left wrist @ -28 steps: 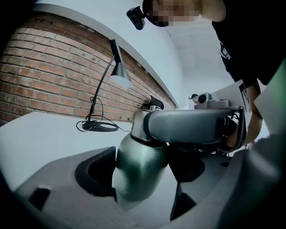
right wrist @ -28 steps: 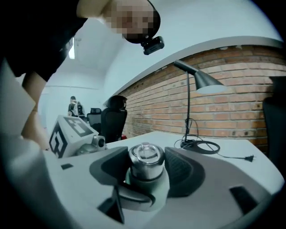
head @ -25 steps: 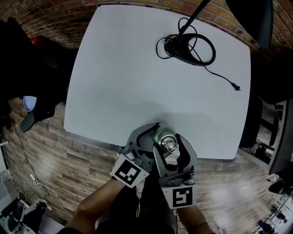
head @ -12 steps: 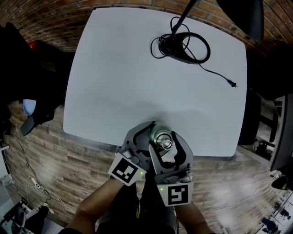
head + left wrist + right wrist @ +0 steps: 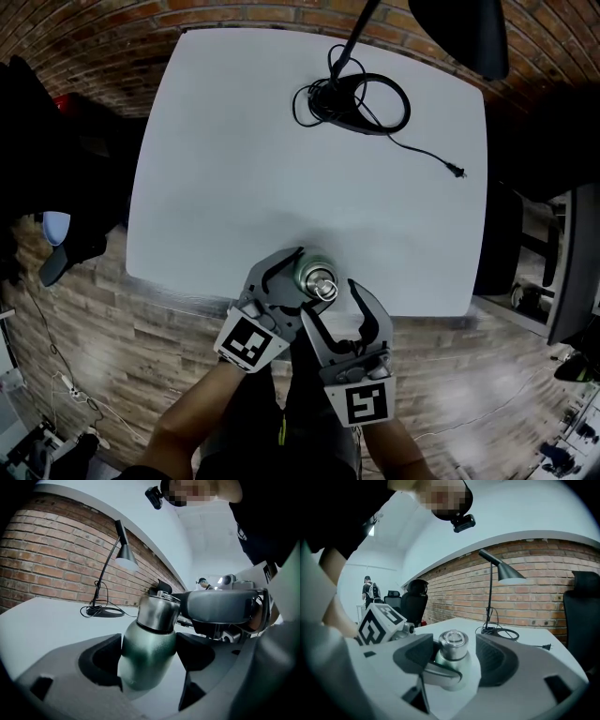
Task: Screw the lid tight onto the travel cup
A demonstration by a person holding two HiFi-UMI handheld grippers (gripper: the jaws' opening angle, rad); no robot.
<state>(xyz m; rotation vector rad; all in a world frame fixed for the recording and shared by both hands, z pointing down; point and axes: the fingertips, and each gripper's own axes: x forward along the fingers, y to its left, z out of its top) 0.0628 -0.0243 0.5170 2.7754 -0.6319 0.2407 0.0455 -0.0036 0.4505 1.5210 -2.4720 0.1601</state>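
Observation:
The green travel cup (image 5: 309,274) stands upright near the front edge of the white table (image 5: 234,169). Its steel lid (image 5: 322,286) with a small ring sits on top. My left gripper (image 5: 298,272) is shut on the cup's body (image 5: 147,644), a pad pressed against each side. Just behind the cup, my right gripper (image 5: 330,302) is open. Its jaws flank the lid (image 5: 453,645) with a visible gap on the right side, and nothing is held. The left gripper view shows the right gripper (image 5: 220,606) level with the lid (image 5: 157,611).
A black desk lamp base with coiled cable (image 5: 352,98) sits at the table's far side, its plug (image 5: 457,172) lying loose to the right. Dark chairs (image 5: 534,234) stand around the table, with a brick wall behind it. The table's front edge runs just under the cup.
The right gripper, closed round the lid a second ago, has opened and drawn back toward me. The left gripper still holds the cup. The head view has shifted slightly.

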